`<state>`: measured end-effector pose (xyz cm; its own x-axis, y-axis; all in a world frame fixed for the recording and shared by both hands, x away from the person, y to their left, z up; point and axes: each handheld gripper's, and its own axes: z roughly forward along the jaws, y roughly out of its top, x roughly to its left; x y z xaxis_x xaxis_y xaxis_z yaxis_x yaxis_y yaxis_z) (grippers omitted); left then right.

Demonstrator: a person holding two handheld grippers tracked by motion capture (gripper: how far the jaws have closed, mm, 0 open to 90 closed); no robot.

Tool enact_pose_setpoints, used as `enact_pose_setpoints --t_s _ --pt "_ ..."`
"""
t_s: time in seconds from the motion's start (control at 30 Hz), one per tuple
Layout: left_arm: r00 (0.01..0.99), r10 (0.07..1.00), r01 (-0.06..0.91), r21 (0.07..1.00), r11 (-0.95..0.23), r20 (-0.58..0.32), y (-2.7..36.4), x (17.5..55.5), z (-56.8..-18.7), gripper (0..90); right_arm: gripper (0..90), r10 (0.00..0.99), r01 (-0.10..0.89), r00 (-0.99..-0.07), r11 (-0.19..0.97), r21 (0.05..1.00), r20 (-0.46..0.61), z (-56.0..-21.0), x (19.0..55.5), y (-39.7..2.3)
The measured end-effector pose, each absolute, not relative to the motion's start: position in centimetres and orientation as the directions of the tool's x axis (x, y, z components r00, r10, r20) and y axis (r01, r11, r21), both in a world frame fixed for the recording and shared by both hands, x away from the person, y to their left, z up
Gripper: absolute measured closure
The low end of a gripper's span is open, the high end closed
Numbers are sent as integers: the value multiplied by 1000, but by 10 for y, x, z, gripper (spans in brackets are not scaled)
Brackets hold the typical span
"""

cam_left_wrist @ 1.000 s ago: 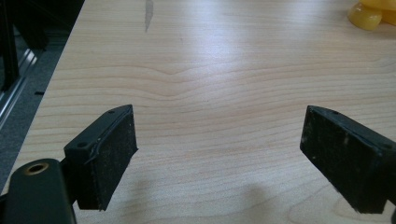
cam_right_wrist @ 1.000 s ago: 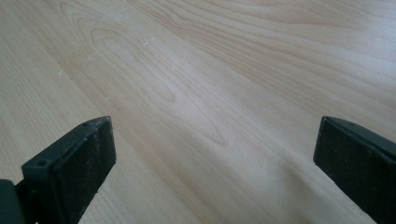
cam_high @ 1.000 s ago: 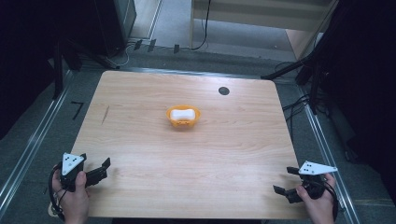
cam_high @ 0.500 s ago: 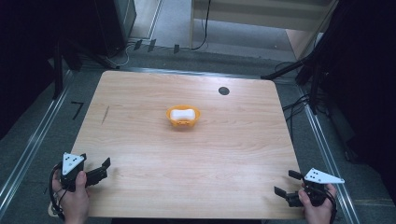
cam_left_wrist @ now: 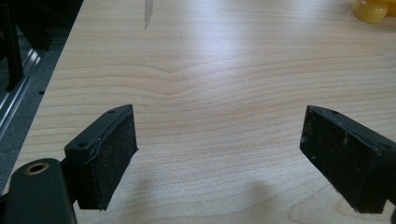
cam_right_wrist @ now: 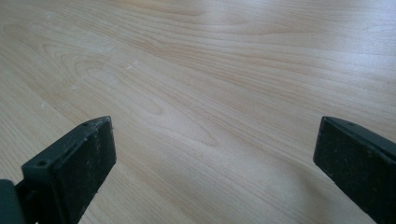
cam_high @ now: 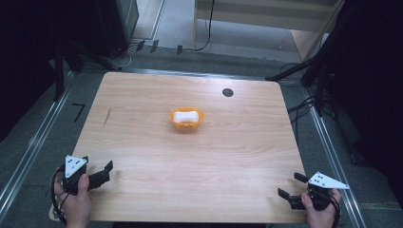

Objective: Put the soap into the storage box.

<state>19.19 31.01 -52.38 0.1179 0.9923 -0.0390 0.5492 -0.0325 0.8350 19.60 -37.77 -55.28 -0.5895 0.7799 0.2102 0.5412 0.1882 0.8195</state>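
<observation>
An orange bowl [cam_high: 187, 119] with a white lump inside stands near the middle of the wooden table [cam_high: 190, 161]. In the left gripper view its yellow-orange edge [cam_left_wrist: 371, 10] sits at the top right corner. My left gripper [cam_high: 105, 172] rests at the table's near left corner, jaws wide apart with nothing between them [cam_left_wrist: 219, 154]. At the near right corner my right gripper [cam_high: 292, 186] is open too, with bare wood between its jaws [cam_right_wrist: 215, 163]. Both grippers are far from the bowl.
A small black round spot [cam_high: 227, 92] marks the table's far right part. A dark streak [cam_high: 107, 116] lies on the wood at the left. Metal rails and cables run along the floor on both sides of the table.
My right gripper has drifted a little back and right toward the near right corner. The left gripper and the bowl have stayed put.
</observation>
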Motion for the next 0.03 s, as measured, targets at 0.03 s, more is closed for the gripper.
enact_pose_setpoints --t_s 0.03 --pt "118 992 550 835 -33 -38 310 192 -524 122 0 781 541 -589 190 819 207 -553 196 -378"
